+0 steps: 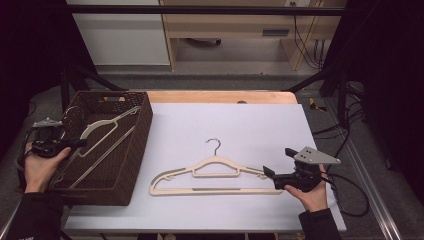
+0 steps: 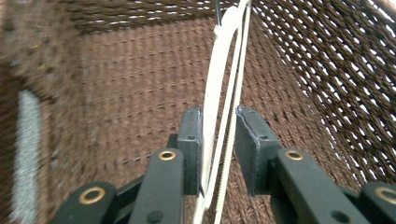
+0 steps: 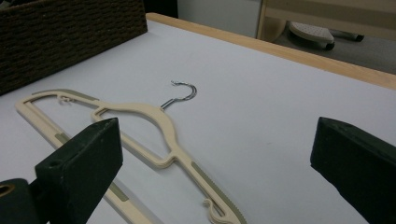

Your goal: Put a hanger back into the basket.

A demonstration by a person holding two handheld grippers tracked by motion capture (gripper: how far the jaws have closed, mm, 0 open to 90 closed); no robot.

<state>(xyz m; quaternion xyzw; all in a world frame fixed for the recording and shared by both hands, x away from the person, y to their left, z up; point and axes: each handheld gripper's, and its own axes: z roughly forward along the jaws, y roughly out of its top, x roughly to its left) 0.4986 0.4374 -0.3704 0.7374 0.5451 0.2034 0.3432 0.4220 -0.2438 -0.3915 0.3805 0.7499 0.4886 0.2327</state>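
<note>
work in hand: putting hangers into the wicker basket (image 1: 132,150) at the left of the counter (image 1: 240,125).
hanger in basket (image 1: 102,132): pale plastic, lying slanted inside the basket, its hook end toward the far wall. in the left gripper view its thin bars (image 2: 224,93) run straight up between the jaws.
left claw (image 1: 80,144): at the basket's left rim, reaching in. jaws stand a little apart; the hanger bar lies close against one pad with a gap to the other, so it looks released rather than pinched.
hanger on counter (image 1: 215,175): cream plastic with greyish grip strips and a metal hook (image 1: 215,145) pointing away from the person. lies flat on the white counter, well apart from the basket.
right claw (image 1: 270,172): jaws wide open, nothing between them, tips just beside the hanger's right shoulder end. in the right gripper view that end (image 3: 219,212) lies low between the two pads.
handling, judged: light and stiff, thin in section, smooth plastic likely to slip or pivot in a pinch. the long shape should swing if held far from its middle.
where to grip, judged: across the shoulder on a ribbed grey strip, where the pads should bite better; the neck below the hook would balance better. avoid the wire hook, which is round and may turn.
risk, judged: the flat hanger leaves little room under it for a pad.
</note>
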